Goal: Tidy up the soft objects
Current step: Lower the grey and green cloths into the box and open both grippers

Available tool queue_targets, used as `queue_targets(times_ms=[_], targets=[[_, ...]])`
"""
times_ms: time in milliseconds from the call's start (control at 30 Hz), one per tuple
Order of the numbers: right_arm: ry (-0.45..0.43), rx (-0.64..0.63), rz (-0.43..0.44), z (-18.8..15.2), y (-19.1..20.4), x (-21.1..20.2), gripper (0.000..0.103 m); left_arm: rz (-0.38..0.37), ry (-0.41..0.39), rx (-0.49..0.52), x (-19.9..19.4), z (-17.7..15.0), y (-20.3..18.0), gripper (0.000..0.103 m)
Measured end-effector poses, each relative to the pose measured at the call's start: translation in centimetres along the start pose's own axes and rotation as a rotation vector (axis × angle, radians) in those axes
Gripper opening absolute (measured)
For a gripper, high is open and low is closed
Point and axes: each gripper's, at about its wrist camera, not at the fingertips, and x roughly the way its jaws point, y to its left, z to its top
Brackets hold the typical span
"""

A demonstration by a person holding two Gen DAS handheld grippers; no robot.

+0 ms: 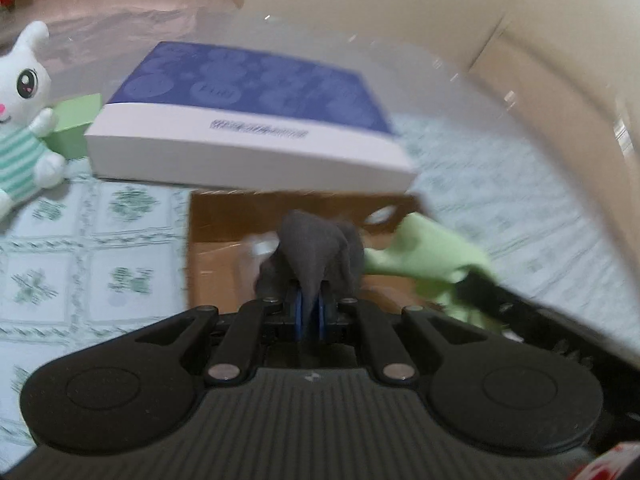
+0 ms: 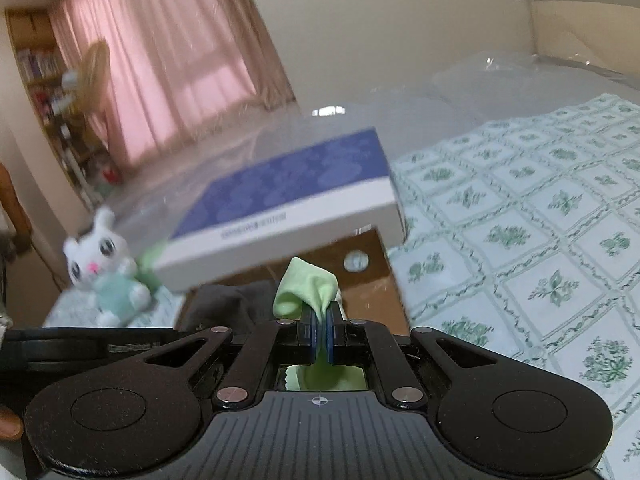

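While we look along the left gripper [image 1: 310, 312], we find its blue pads pinched nearly together on a fold of the grey cloth [image 1: 316, 252], which bunches up just ahead of the tips. It hangs over the open cardboard box [image 1: 212, 256] on the patterned bedspread [image 1: 80, 248]. To its right the green cloth [image 1: 424, 252] trails from the other tool. A blue-and-white flat box [image 1: 248, 120] rests across the carton's far edge (partly roofing the opening), and we judge that a cloth let go too far forward could land on that lid rather than inside. The plush rabbit [image 1: 24, 120] sits apart at the left, beside a green block [image 1: 76, 124]. The picture is smeared, so we cannot judge the depth of the carton.

From the right gripper [image 2: 320, 334] we see the jaws narrowed onto the green cloth [image 2: 308, 284], one loop standing above the pads and a tail hanging below. The grip takes only a thin fold, so we think a quick swing could slip it free over the bedspread [image 2: 520, 220]. The grey cloth [image 2: 224, 300] lies dark just to the left, close enough that the two tools could knock together above the cardboard box [image 2: 372, 276]. The plush rabbit [image 2: 104, 264] waits at the left.
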Motion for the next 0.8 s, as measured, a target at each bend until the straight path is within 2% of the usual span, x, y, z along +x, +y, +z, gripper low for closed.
queue_targets(times_ms=[67,233,433,600,700,767,800], targets=[[0.023,-0.024,-0.005,-0.5,0.0,1.4,0.005,0.053,0.004,0.039,1.0,-0.1,0.1,0.007],[0.052,-0.08,-0.057,-1.1,-0.1,3.3,0.005,0.097,0.018,0.102,2.8,0.4,-0.6,0.007],[0.094,-0.156,-0.087,-1.4,-0.2,4.5,0.005,0.087,0.057,0.145,5.0,0.2,-1.5,0.007],[0.116,-0.252,-0.129,-2.2,0.3,5.1,0.005,0.087,0.07,0.154,5.0,-0.2,-1.4,0.008],[0.125,-0.284,-0.131,-2.4,0.6,5.2,0.006,0.088,0.062,0.174,4.4,-0.1,-1.5,0.012],[0.125,-0.283,-0.116,-2.3,0.6,4.8,0.009,0.09,0.051,0.183,3.8,0.0,-1.6,0.015],[0.122,-0.28,-0.112,-2.2,0.6,4.6,0.015,0.086,0.046,0.181,3.6,0.0,-1.5,0.017]])
